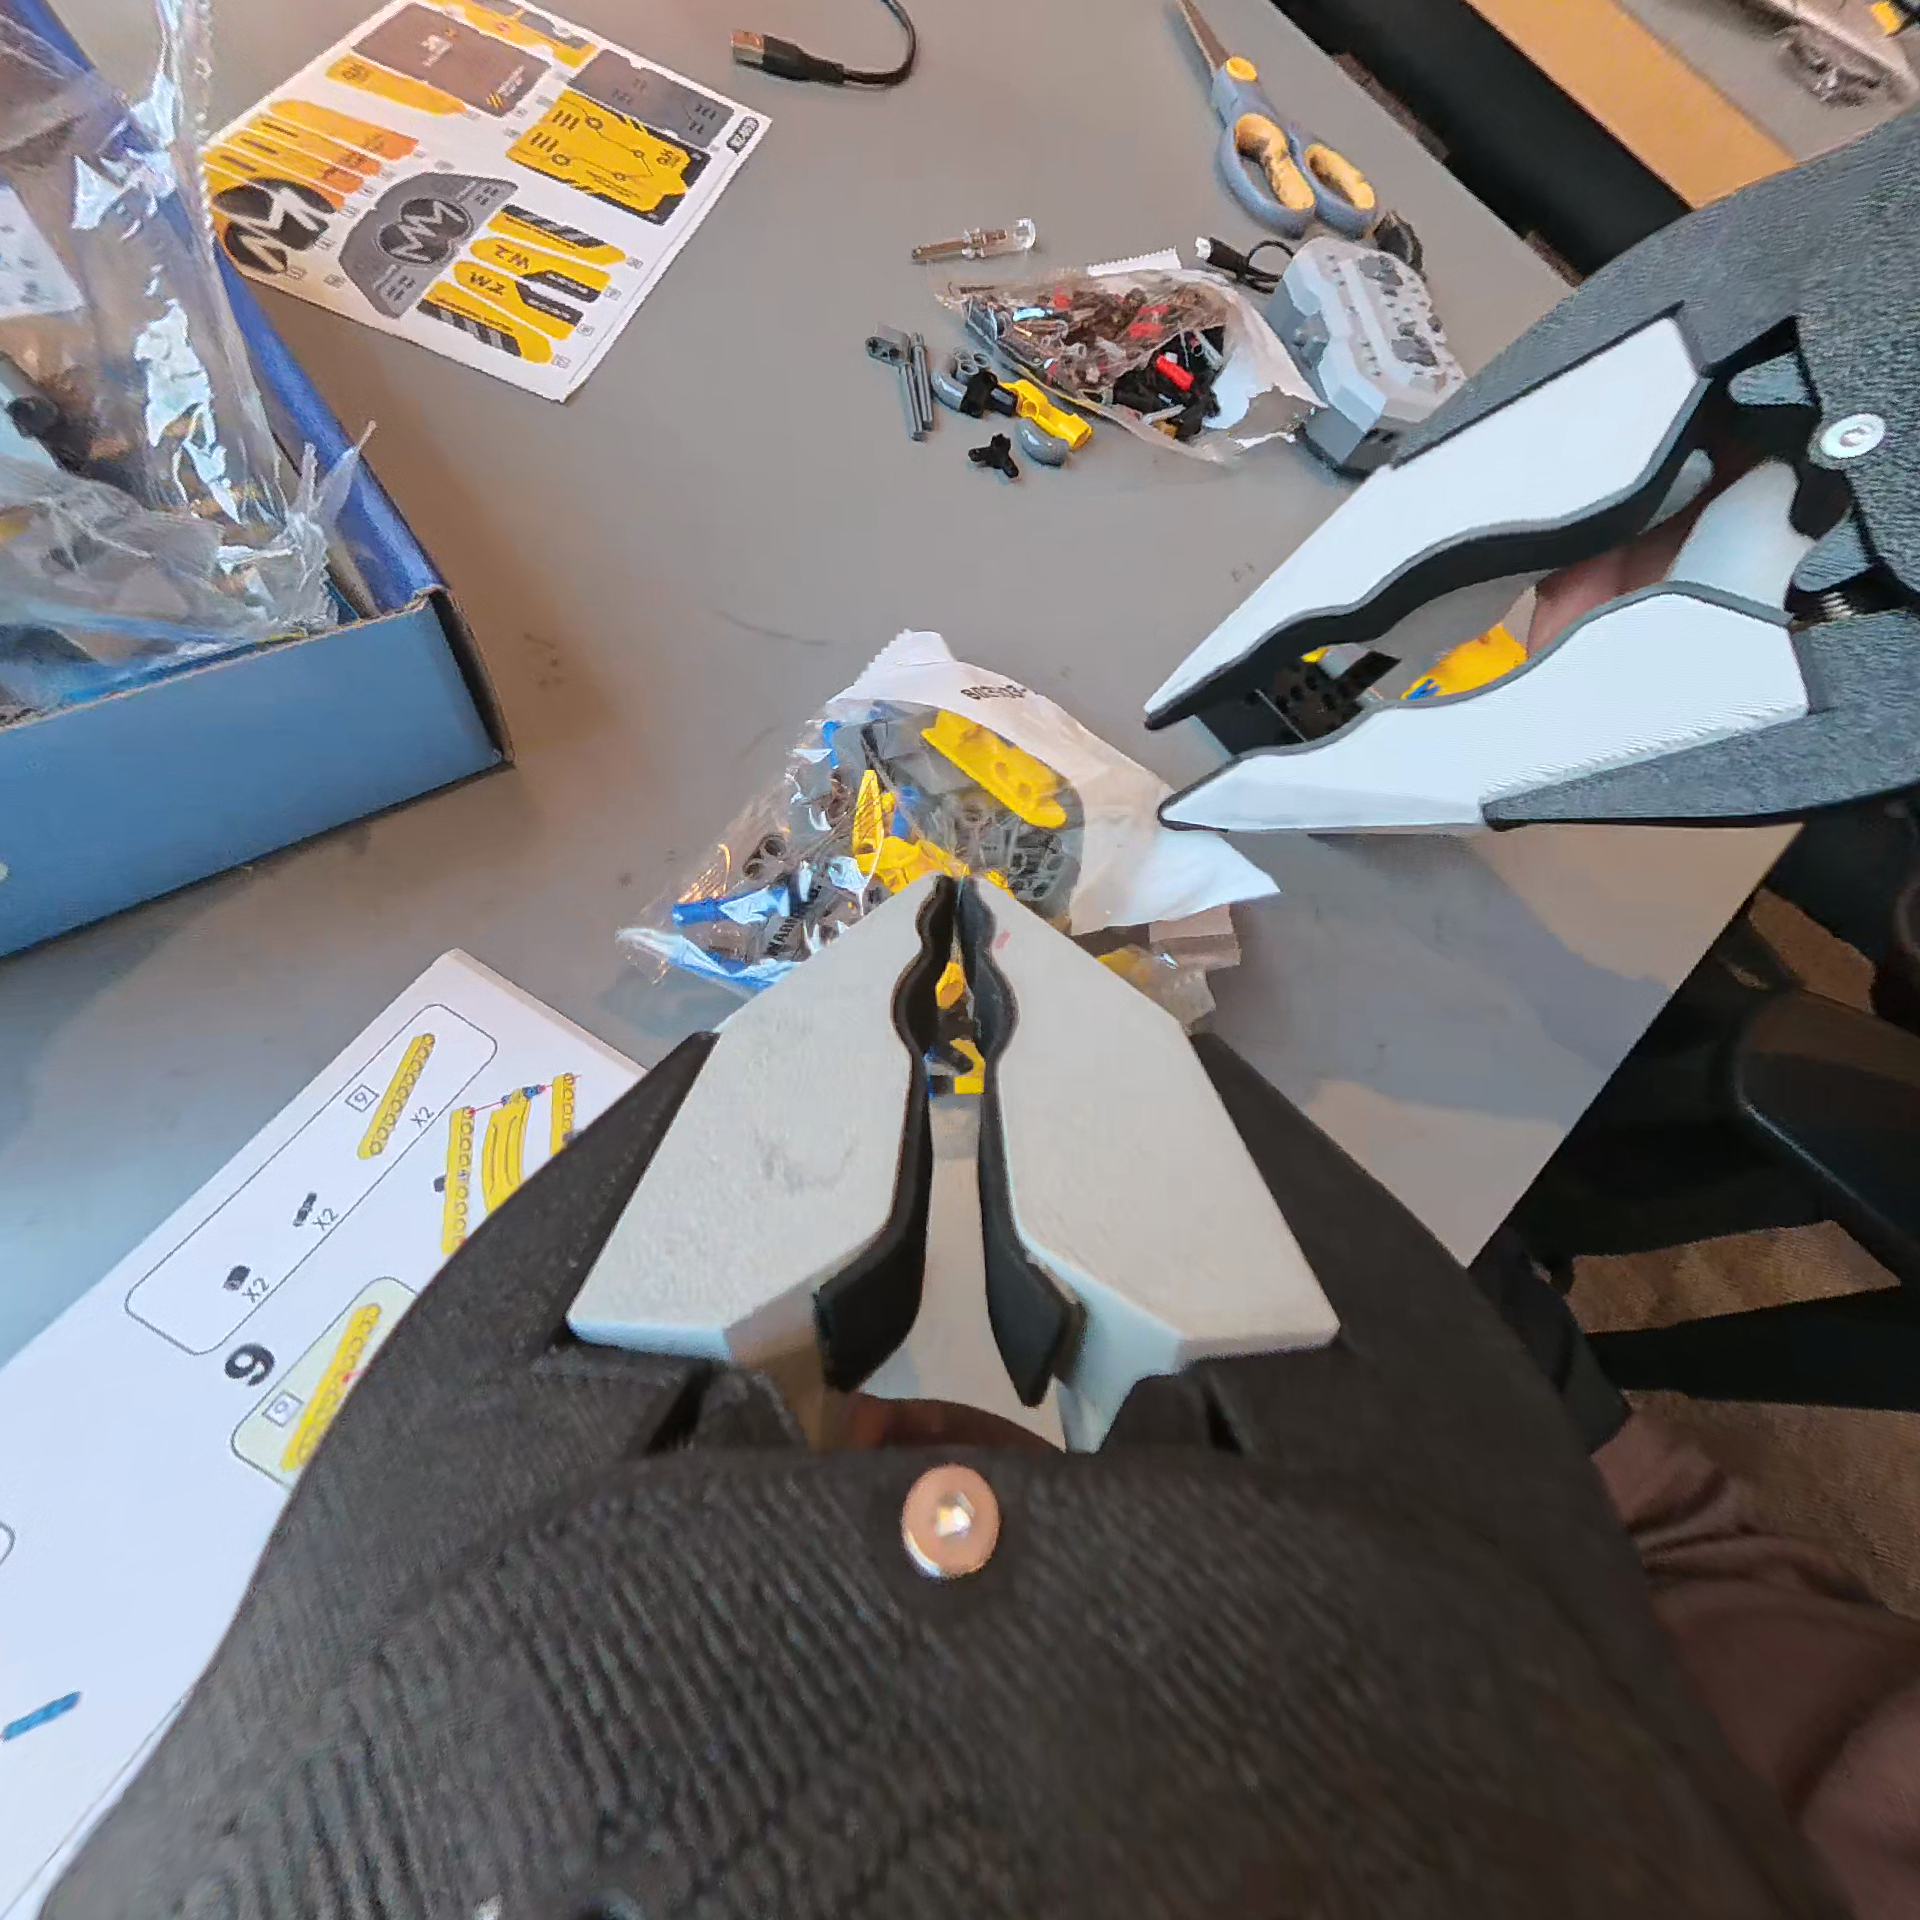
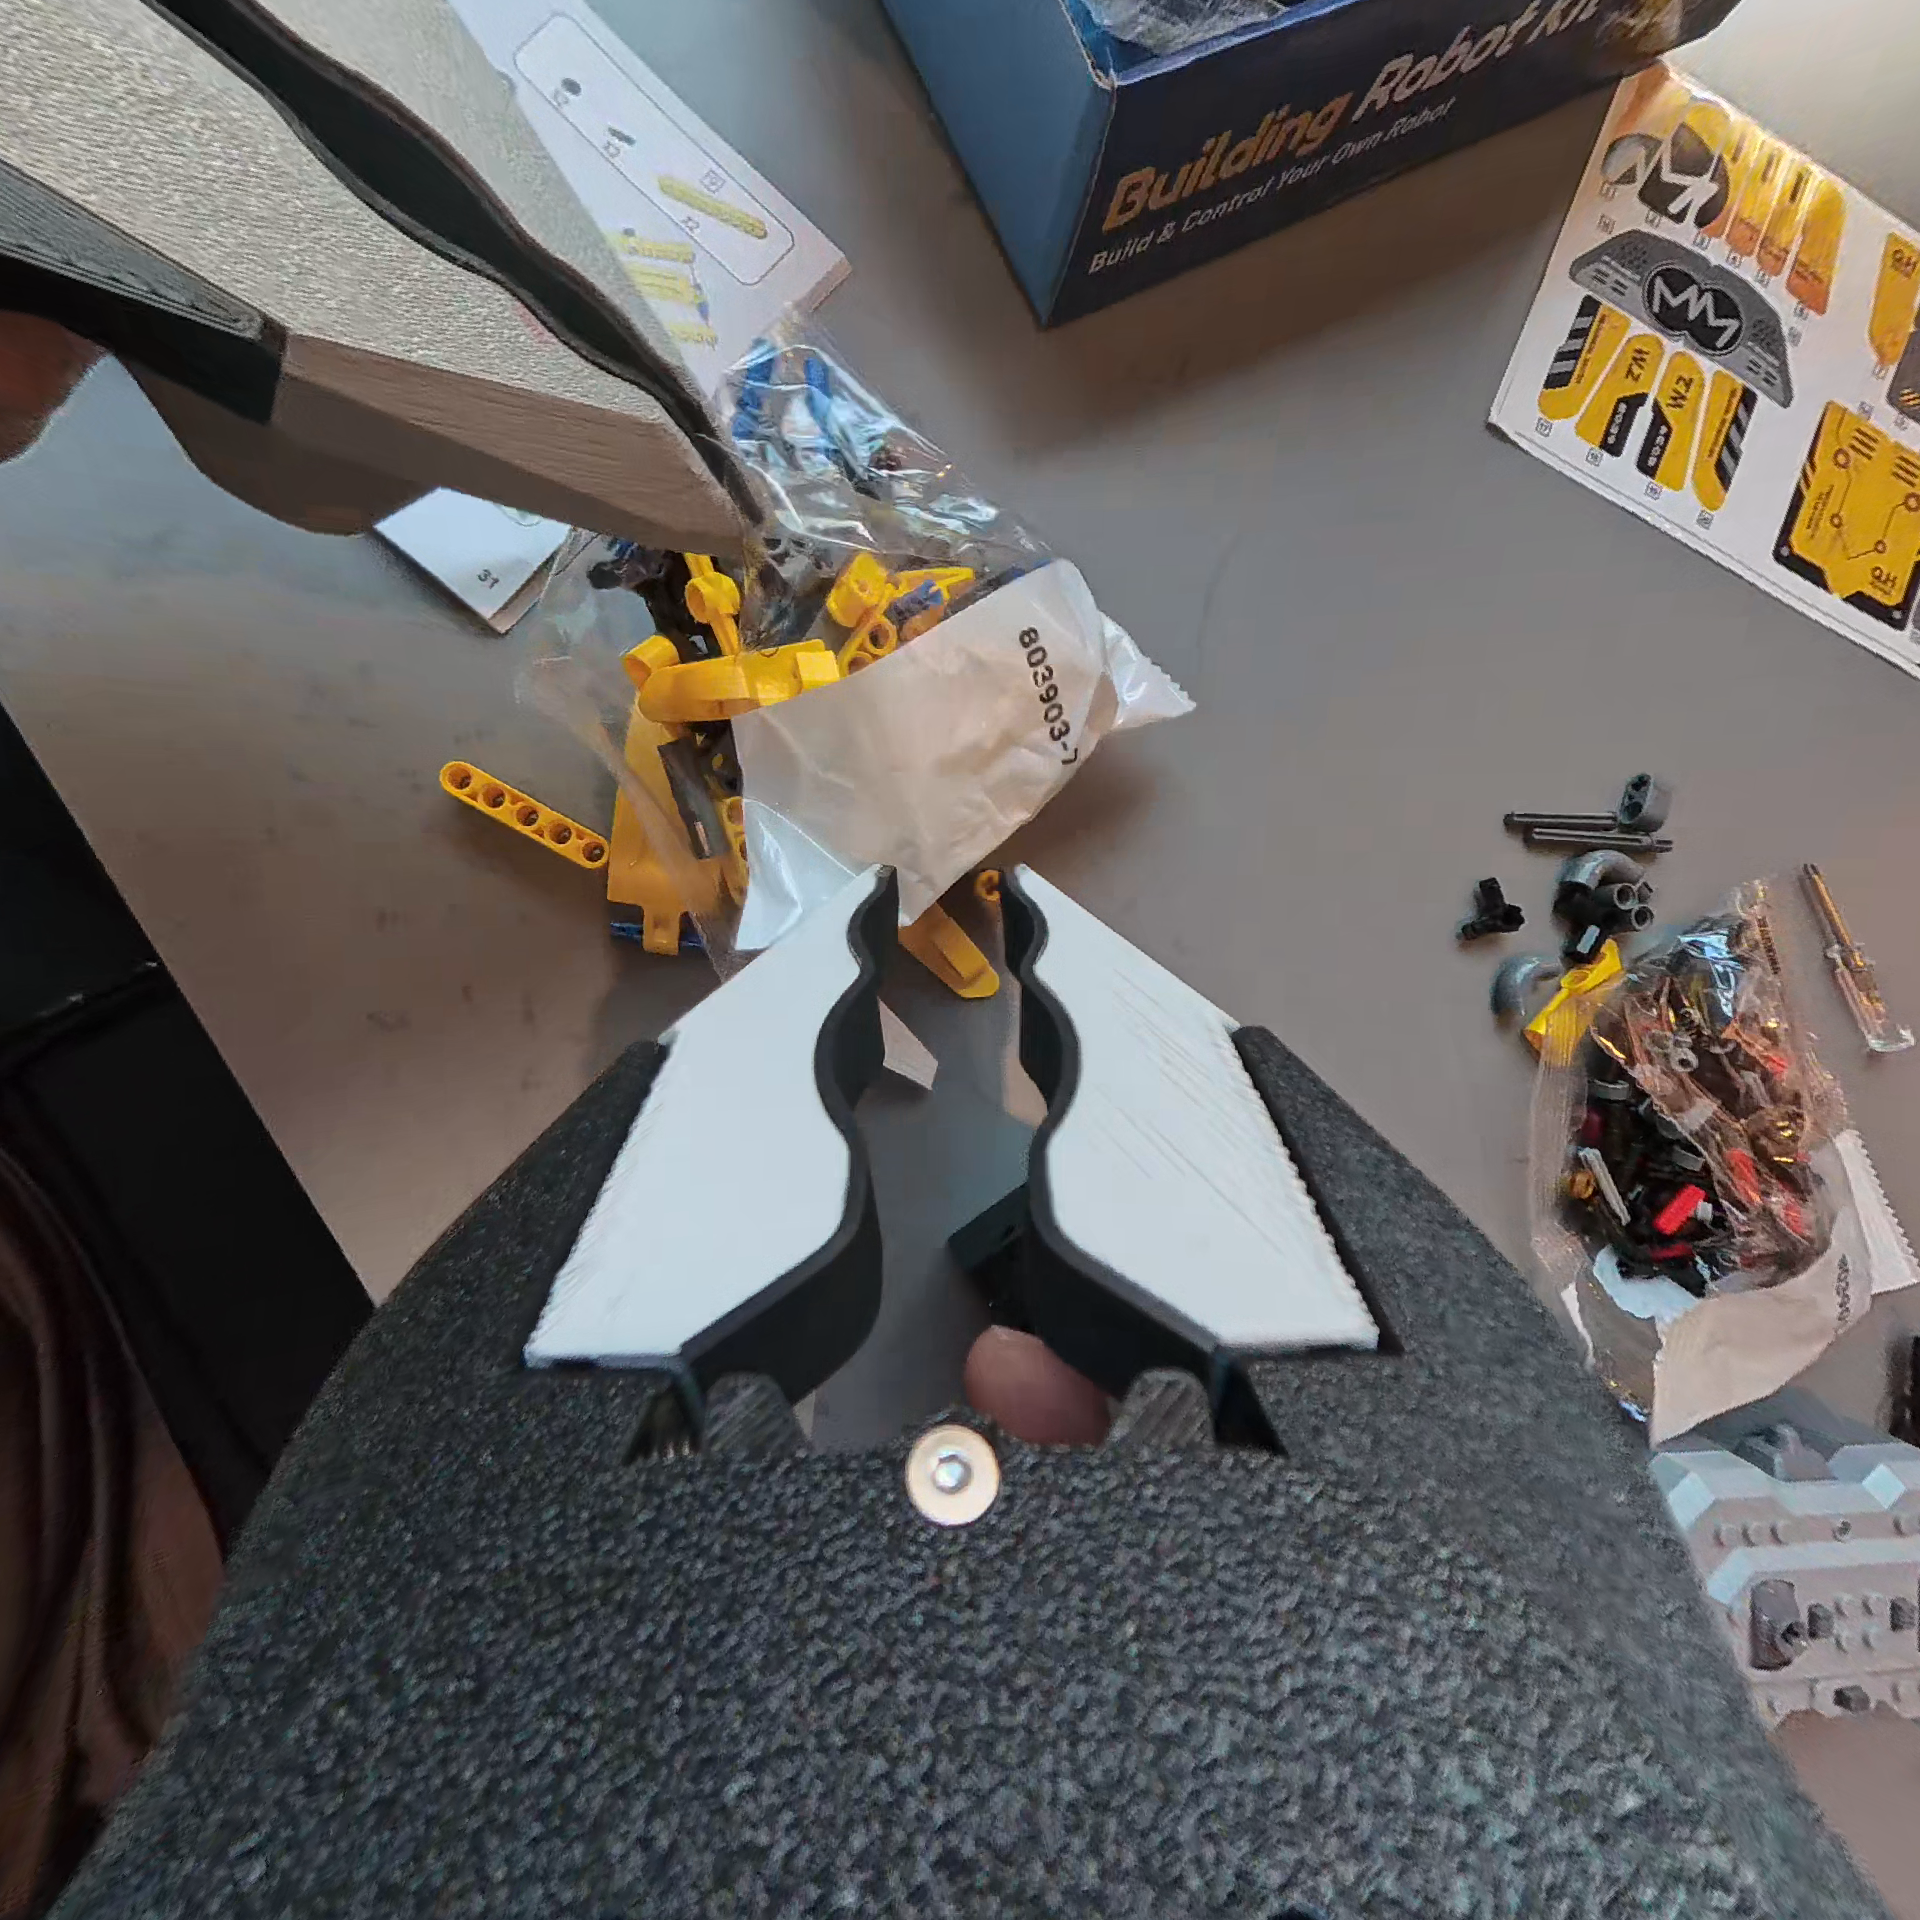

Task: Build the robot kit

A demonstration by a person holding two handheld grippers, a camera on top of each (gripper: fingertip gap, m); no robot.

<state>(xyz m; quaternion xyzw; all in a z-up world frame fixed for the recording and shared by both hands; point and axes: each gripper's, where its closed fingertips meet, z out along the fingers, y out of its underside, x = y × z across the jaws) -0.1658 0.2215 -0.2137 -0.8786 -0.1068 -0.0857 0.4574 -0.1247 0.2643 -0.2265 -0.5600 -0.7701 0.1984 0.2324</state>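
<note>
The left gripper [image 1: 954, 888] has its two jaws pressed together on the clear plastic of a parts bag [image 2: 883, 665], pinching the film at the edge of the bag. The bag is transparent and crinkled, with a white paper-like end that carries a printed code. It holds yellow, blue and grey plastic building pieces and lies on the grey table [image 1: 675, 540], near its front edge. A yellow beam with a row of round holes [image 2: 525, 800] lies on the table just beside the bag.

The right gripper [image 2: 943, 883] has its jaws apart, with nothing clamped between the tips. They are just beside the white end of the bag; I cannot tell if they touch it. Its fingers are white with black wavy rubber pads.

Near the left gripper lies an open instruction booklet [image 1: 208, 1247] with drawings of yellow beams. Further off stand a blue cardboard box [image 1: 239, 727] with printed lettering and crumpled film inside, and a sticker sheet [image 1: 468, 177] in yellow and grey. A second small bag [image 1: 1122, 343] of black and red pieces, loose grey pieces, a grey blocky module [image 1: 1361, 343], scissors [image 1: 1278, 145] with yellow-grey handles and a black cable plug [image 1: 821, 57] lie well apart.
</note>
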